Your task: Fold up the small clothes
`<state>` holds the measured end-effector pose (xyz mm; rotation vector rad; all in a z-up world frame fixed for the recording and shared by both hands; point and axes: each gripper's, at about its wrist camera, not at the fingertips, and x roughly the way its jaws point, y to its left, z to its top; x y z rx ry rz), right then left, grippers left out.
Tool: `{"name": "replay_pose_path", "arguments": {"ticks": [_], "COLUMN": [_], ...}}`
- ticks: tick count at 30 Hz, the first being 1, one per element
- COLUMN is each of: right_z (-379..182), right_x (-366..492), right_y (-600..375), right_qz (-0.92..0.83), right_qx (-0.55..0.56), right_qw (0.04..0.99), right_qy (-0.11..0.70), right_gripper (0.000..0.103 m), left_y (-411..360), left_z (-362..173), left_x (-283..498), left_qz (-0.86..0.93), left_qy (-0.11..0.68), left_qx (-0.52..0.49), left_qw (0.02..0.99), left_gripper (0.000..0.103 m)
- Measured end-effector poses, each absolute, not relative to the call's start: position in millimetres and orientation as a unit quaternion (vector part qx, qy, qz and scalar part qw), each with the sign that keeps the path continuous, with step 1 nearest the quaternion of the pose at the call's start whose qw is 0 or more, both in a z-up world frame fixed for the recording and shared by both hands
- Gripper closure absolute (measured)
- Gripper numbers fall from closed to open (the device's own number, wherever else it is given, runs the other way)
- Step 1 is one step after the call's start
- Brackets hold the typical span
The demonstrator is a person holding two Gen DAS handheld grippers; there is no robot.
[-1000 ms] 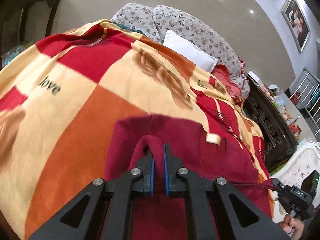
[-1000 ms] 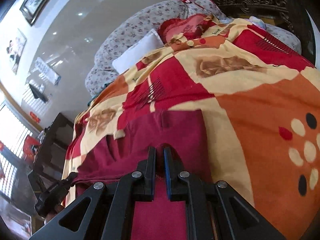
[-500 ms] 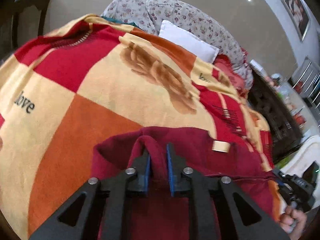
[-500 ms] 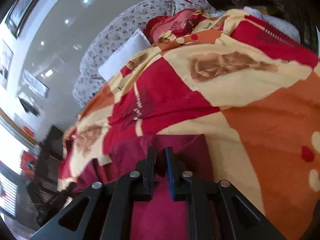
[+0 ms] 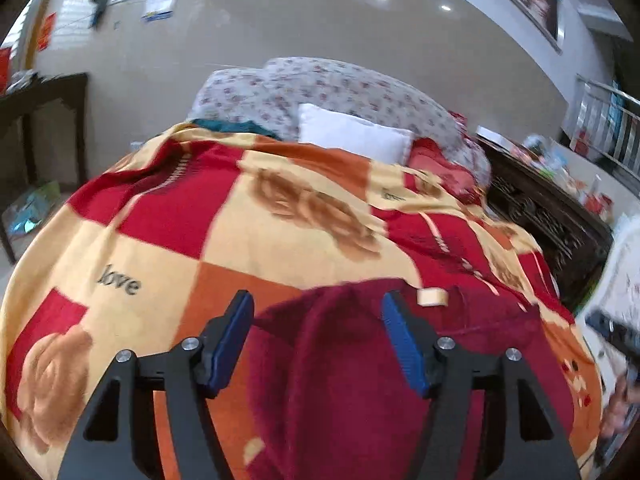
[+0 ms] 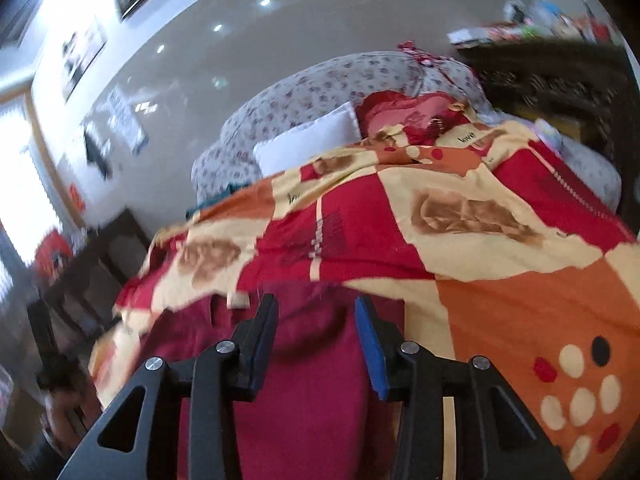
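Observation:
A dark red garment (image 5: 344, 364) lies folded on the patterned blanket (image 5: 224, 240), with a small beige tag (image 5: 431, 297) at its far edge. My left gripper (image 5: 318, 312) is open, its blue-padded fingers (image 5: 402, 344) standing on either side of the garment's near fold, a little above it. In the right wrist view the same garment (image 6: 308, 384) lies under my right gripper (image 6: 316, 316), which is open with its fingers (image 6: 370, 346) apart over the cloth. Neither gripper holds anything.
The blanket (image 6: 480, 240) covers a bed with a white pillow (image 5: 352, 136) and floral pillows (image 5: 320, 88) at the head. A dark carved cabinet (image 5: 548, 216) stands right of the bed. A dark side table (image 5: 36, 100) stands at left.
Both grippers have opened and let go of the garment's folded edge. Both have pulled back and tilted up, so more of the room shows.

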<state>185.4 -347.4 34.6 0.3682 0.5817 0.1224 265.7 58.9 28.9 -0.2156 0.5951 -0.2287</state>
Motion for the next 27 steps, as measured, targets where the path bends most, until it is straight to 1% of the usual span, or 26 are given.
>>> {"name": "replay_pose_path", "arguments": {"ticks": [1,2,3,5,7,8,9,10,12,14,16,17,19,20,21,24,27], "right_z": [34,32,31,28,24,21,17,13,3,-11,-27,-32,-39,-42,-44,-52,-55], "right_x": [185,186,187,194,204,208,214,220,234,252,272,279,287,290,293,300,305], "right_y": [-344,-341,-338,-329,-317,-312,-306,-300,-294,-295,-300,-303,-315,-323,-328,-333,-331], "right_qz": [0.064,0.071,0.078,0.090,0.101,0.100,0.098,0.097,0.091,0.060,0.044,0.026,0.010,0.003,0.003,-0.002,-0.011], "right_qx": [0.168,0.154,0.145,0.117,0.086,0.073,0.059,0.047,0.041,0.036,0.041,0.040,0.060,0.080,0.096,0.106,0.098], "right_qw": [0.941,0.941,0.941,0.939,0.935,0.933,0.931,0.929,0.921,0.915,0.905,0.902,0.902,0.901,0.901,0.899,0.900], "right_qy": [0.288,0.293,0.297,0.311,0.330,0.338,0.346,0.355,0.376,0.398,0.420,0.428,0.427,0.425,0.424,0.426,0.424], "right_gripper": [0.059,0.059,0.059,0.059,0.059,0.060,0.061,0.065,0.068,0.077,0.079,0.086,0.093,0.100,0.103,0.103,0.103], "left_y": [61,59,53,31,5,-8,-14,-18,-22,-22,-16,-12,-2,4,10,21,24], "left_z": [29,27,25,19,8,3,-1,-6,-14,-22,-28,-33,-49,-54,-55,-57,-59], "left_x": [266,267,266,266,268,270,274,280,300,320,339,347,359,357,354,350,345], "left_qz": [-0.106,-0.113,-0.122,-0.160,-0.185,-0.183,-0.183,-0.179,-0.158,-0.116,-0.095,-0.087,-0.088,-0.093,-0.101,-0.101,-0.097], "left_qy": [0.293,0.297,0.301,0.321,0.343,0.346,0.350,0.358,0.379,0.388,0.400,0.409,0.424,0.415,0.405,0.397,0.390], "left_qx": [-0.103,-0.090,-0.075,-0.027,0.017,0.036,0.039,0.034,0.013,0.005,-0.006,-0.011,-0.029,-0.036,-0.051,-0.084,-0.102], "left_qw": [0.945,0.944,0.943,0.933,0.921,0.920,0.918,0.916,0.912,0.914,0.912,0.908,0.901,0.904,0.907,0.908,0.910], "left_gripper": [0.037,0.042,0.057,0.070,0.080,0.087,0.087,0.087,0.087,0.087,0.087,0.087,0.092,0.095,0.095,0.100,0.100]}}
